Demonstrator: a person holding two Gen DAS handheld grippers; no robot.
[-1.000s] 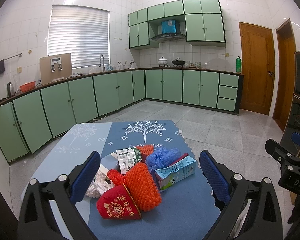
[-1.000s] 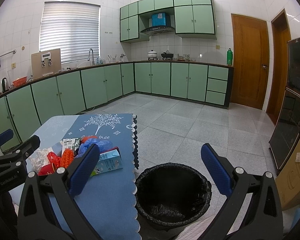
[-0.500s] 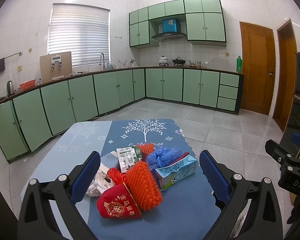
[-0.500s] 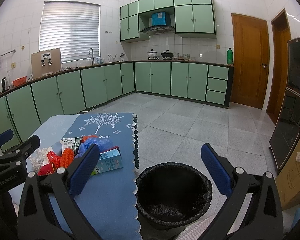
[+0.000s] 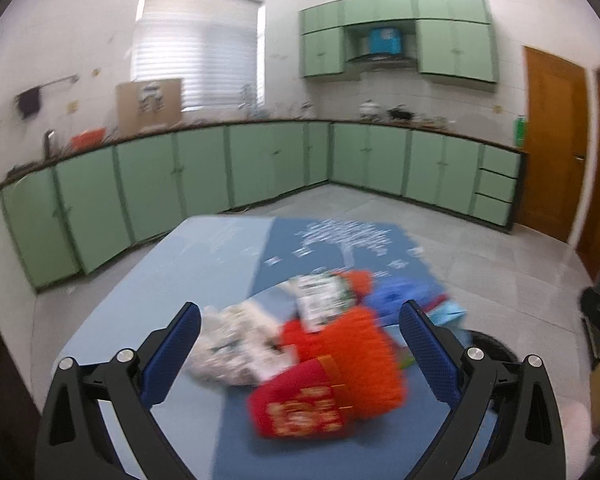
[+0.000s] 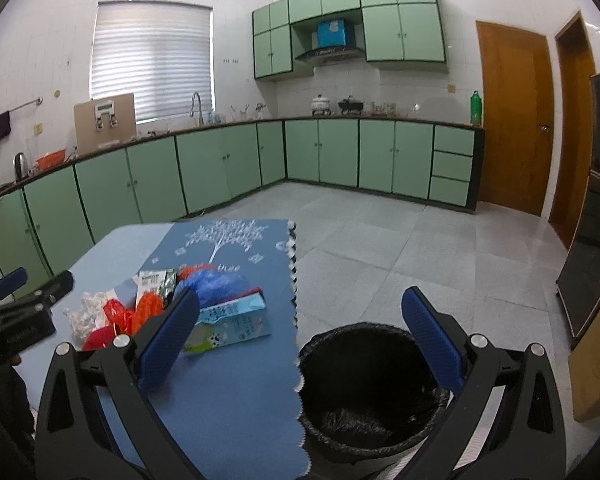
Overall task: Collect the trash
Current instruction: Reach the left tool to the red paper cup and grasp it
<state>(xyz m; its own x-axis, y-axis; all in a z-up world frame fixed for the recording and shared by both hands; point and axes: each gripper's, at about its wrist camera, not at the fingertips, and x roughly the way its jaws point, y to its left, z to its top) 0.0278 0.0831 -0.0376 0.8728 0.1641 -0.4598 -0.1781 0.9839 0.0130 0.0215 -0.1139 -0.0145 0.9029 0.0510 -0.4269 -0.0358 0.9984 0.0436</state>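
Hovering left gripper (image 5: 300,354) spread over trash pile (image 5: 324,356) | right gripper (image 6: 300,336) spread, empty, above bin (image 6: 374,390)

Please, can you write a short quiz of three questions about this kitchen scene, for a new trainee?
1. True or false: the trash bin stands on the table.
2. The left gripper is: A open, B shut on the milk carton.
3. What colour is the bag lining the bin?

Key: 1 false, it stands on the floor beside the table. 2 A. 3 black.
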